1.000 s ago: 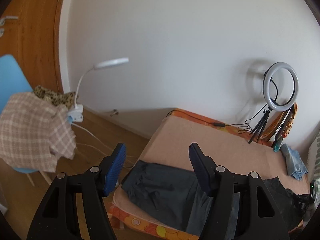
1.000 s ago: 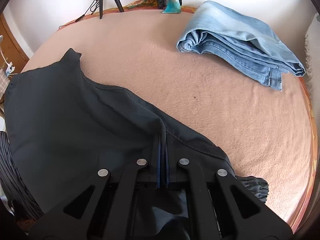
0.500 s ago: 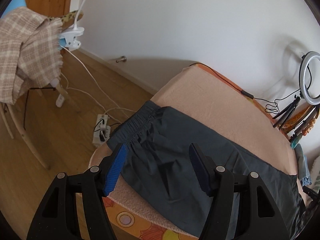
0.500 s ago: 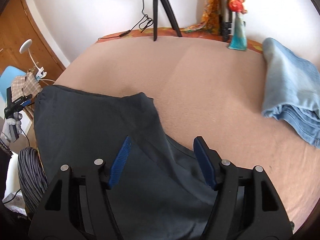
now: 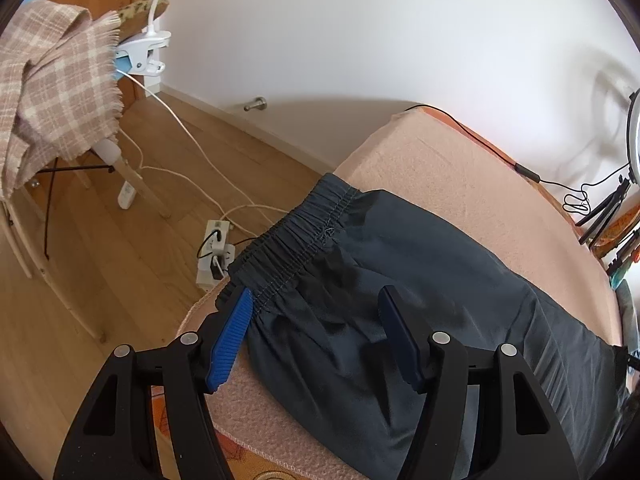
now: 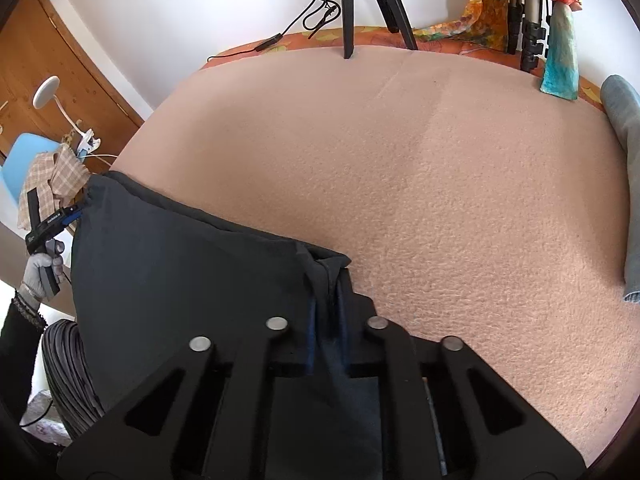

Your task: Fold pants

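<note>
Pants (image 5: 420, 276) lie flat on the bed (image 5: 460, 172), on the pink blanket, w/ the long axis running across it: elastic waistband (image 5: 296, 236) at the bed's left end, partly overhanging the edge above the wood floor (image 5: 120, 280), legs stretching off to the right. In my right view the same pants (image 6: 180, 264) fill the lower left, the near part folded over so a corner peaks up right at my jaws.

Look: dark charcoal, thin slightly shiny fabric, gathered ruched waistband w/ a stitched seam, soft creases fanning out below it. No pockets I can make out.

My left gripper (image 5: 316, 332): jaws apart, blue pads either side of the waistband area, hovering over the fabric; can't tell if the pad tips touch it, nothing pinched. In the right view that left gripper (image 6: 60, 216) shows small at the waistband end, held by a gloved hand (image 6: 40, 268).

My right gripper (image 6: 328, 308): jaws closing, nearly together, w/ a bunched fold of the dark fabric clamped between them; the cloth puckers into a ridge right at the pads.

Around: a folded pair of light blue jeans (image 6: 624, 184) at the right edge of the bed, well apart from the pants. Tripod legs (image 6: 360, 4) at the far side by the white wall. Chair w/ a checked cloth (image 5: 52, 88) on the floor to the left, power strip (image 5: 214, 252) just below the waistband end.
</note>
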Available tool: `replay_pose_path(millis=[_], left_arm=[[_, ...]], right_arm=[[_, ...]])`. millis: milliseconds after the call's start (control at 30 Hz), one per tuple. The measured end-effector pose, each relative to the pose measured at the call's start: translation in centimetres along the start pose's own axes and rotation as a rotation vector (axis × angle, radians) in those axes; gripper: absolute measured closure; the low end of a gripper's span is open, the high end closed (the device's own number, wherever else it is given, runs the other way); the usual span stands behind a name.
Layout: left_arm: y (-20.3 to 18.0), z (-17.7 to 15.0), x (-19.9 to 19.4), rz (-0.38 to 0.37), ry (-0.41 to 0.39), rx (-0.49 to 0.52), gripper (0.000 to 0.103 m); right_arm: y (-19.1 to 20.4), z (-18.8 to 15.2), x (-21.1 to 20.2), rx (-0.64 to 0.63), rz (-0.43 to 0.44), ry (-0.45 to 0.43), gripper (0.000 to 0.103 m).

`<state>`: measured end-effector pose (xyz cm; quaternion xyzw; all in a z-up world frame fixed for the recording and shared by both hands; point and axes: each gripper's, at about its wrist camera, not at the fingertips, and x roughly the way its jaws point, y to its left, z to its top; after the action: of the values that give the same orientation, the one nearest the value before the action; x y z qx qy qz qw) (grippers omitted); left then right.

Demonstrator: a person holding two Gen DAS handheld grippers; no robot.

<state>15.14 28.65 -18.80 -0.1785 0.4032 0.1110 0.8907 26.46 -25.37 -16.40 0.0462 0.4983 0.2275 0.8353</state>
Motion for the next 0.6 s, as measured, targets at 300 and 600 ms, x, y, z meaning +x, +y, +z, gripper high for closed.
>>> replay_pose_path(millis=[300, 600], left_arm=[[1.2, 0.4, 0.0, -0.005, -0.003, -0.006, 0.038], [8.4, 0.3, -3.4, -0.17, -0.027, -0.33, 0.038]], right_arm=[[-0.1, 1.2, 0.9, -0.038, -0.156, 0.01, 0.1], [1.0, 0.4, -2.6, 0.023, -0.145, -0.039, 0.076]])
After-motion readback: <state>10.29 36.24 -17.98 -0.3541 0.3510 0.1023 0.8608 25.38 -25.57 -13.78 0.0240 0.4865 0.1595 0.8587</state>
